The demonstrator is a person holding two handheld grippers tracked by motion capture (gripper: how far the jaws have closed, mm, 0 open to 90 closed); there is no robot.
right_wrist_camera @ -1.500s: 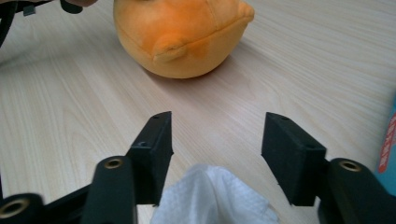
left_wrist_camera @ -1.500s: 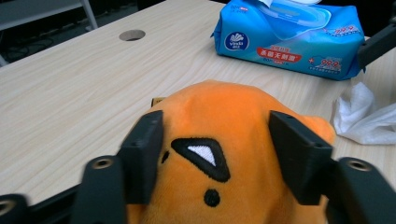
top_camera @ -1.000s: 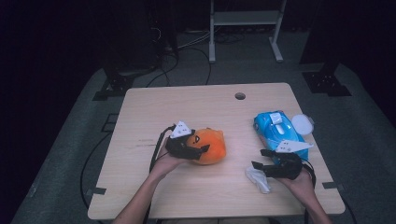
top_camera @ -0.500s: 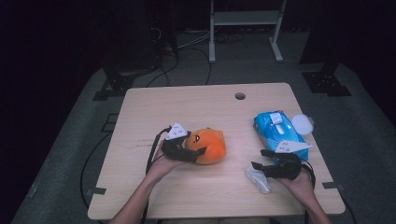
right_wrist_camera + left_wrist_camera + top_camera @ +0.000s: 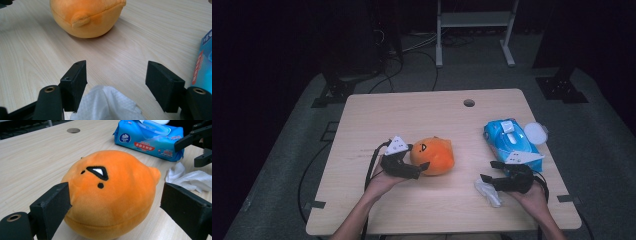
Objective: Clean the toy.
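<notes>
My left gripper (image 5: 417, 159) sits level at the orange plush (image 5: 433, 155) near the middle of the table (image 5: 377, 115); its jaws have just been opening and now stand spread around the toy, one touching its side, the other clear. The plush looks soft, light and squashy, so I judge a grip across its round middle holds best. My right gripper (image 5: 490, 172) rests low near the right front corner, jaws spread over a crumpled white wipe (image 5: 110, 105), limp and feather-light, beside the blue wipes pack (image 5: 508, 138)
</notes>
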